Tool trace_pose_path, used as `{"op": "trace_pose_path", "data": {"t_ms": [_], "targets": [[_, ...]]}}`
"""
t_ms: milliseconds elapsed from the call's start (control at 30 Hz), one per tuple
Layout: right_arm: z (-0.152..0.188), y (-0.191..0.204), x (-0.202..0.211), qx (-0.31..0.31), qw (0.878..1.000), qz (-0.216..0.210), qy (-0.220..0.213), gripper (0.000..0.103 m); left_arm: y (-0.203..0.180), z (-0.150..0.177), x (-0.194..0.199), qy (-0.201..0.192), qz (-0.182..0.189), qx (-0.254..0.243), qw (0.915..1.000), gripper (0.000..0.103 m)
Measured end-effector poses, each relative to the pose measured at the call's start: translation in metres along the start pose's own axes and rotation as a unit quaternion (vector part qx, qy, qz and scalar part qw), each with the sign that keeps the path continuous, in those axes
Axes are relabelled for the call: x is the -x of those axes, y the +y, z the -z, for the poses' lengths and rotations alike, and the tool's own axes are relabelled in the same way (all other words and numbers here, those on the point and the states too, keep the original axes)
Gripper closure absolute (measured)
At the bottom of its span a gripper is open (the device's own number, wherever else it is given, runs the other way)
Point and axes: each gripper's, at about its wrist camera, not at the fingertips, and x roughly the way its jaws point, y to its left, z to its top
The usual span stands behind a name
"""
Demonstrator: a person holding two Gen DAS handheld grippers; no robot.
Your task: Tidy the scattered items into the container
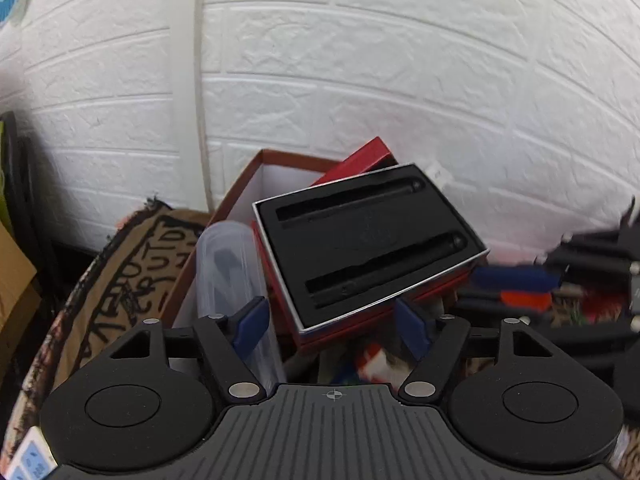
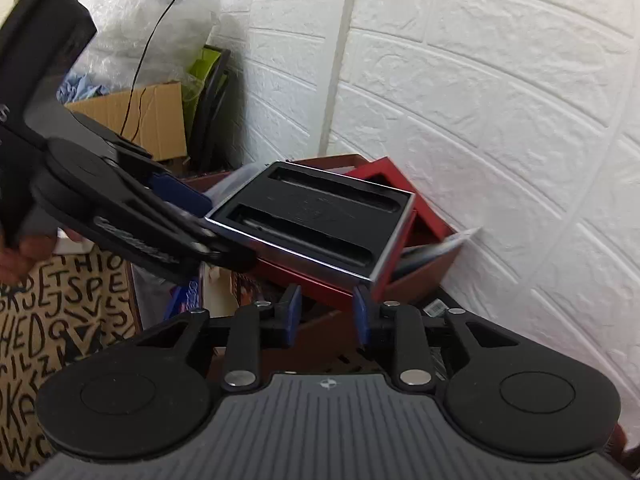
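A brown open container box (image 1: 240, 196) stands against the white wall; it also shows in the right wrist view (image 2: 432, 268). A red box with a black foam insert (image 1: 368, 240) lies tilted across the container's top, also in the right wrist view (image 2: 316, 220). A clear plastic tube case (image 1: 232, 280) leans inside the container at its left. My left gripper (image 1: 332, 326) is open, just in front of the red box, touching nothing. My right gripper (image 2: 326, 314) is open just below the red box's near corner. The left gripper also shows in the right wrist view (image 2: 176, 216) beside the box.
A cloth printed with black letters (image 2: 60, 320) covers the surface. A cardboard box (image 2: 156, 120) and plastic bags (image 2: 152, 12) stand at the left. A red box lid (image 2: 400, 184) leans against the wall behind the container. The right gripper's blurred fingers (image 1: 516, 288) show at the right.
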Motion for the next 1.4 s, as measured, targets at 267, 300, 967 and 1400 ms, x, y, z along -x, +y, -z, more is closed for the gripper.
{"op": "trace_pose_path", "data": {"t_ms": [267, 300, 967, 1400], "targets": [[-0.016, -0.007, -0.042, -0.035, 0.999, 0.005, -0.015, 0.073, 0.01, -0.028, -0.024, -0.063, -0.081, 0.025, 0.9944, 0.014], [-0.016, -0.01, -0.047, -0.043, 0.999, 0.005, -0.013, 0.073, 0.015, -0.029, -0.024, -0.064, -0.074, 0.038, 0.9945, 0.014], [0.028, 0.016, 0.083, -0.097, 0.995, -0.024, -0.026, 0.001, -0.036, 0.07, 0.148, -0.101, -0.049, 0.018, 0.9935, 0.0], [0.089, 0.065, 0.176, -0.095, 0.995, 0.027, 0.015, 0.001, -0.109, 0.147, 0.207, -0.09, -0.08, -0.026, 0.9924, 0.0]]}}
